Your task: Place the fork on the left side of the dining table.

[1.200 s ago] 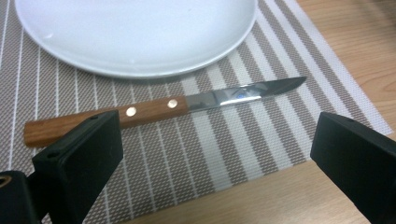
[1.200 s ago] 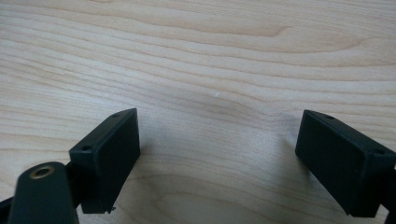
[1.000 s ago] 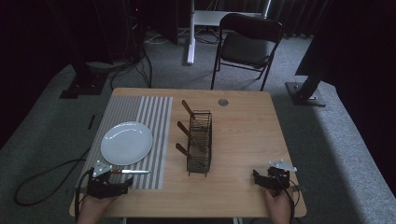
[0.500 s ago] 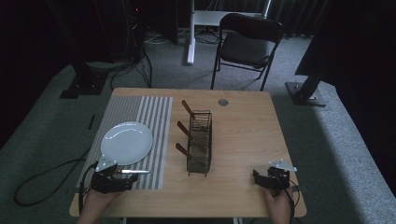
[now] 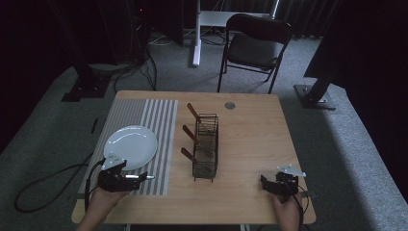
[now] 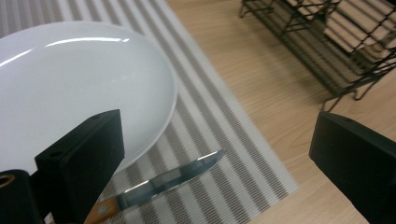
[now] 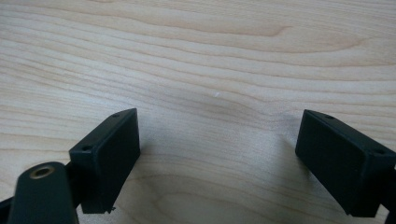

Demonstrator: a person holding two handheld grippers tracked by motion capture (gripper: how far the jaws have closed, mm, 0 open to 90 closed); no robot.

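Black jaws of the left hand-held gripper (image 6: 215, 163) stand wide apart, released, over the near edge of the striped mat (image 6: 219, 126). Knife (image 6: 163, 179) lies flat on the mat between the jaws, close to the left one; steel blade pointing away toward the table's middle, wooden handle end partly hidden at the jaw's foot. No jaw seen touching it. White plate (image 6: 70, 88) just beside the knife, on the same mat, its rim close to the blade. In the high view the left hand-held gripper (image 5: 126, 177) sits at the table's near-left corner, knife (image 5: 139, 177) poking out toward the right, plate (image 5: 131, 146) just beyond. Wire basket (image 5: 206, 147) stands mid-table, three wooden handles sticking out of its left side, well apart from the knife. Right hand-held gripper (image 5: 265, 183) rests at the near-right of the bare wooden table (image 5: 255, 139), jaws spread, holding nothing; its own view gives wood grain between the jaws (image 7: 219, 158).
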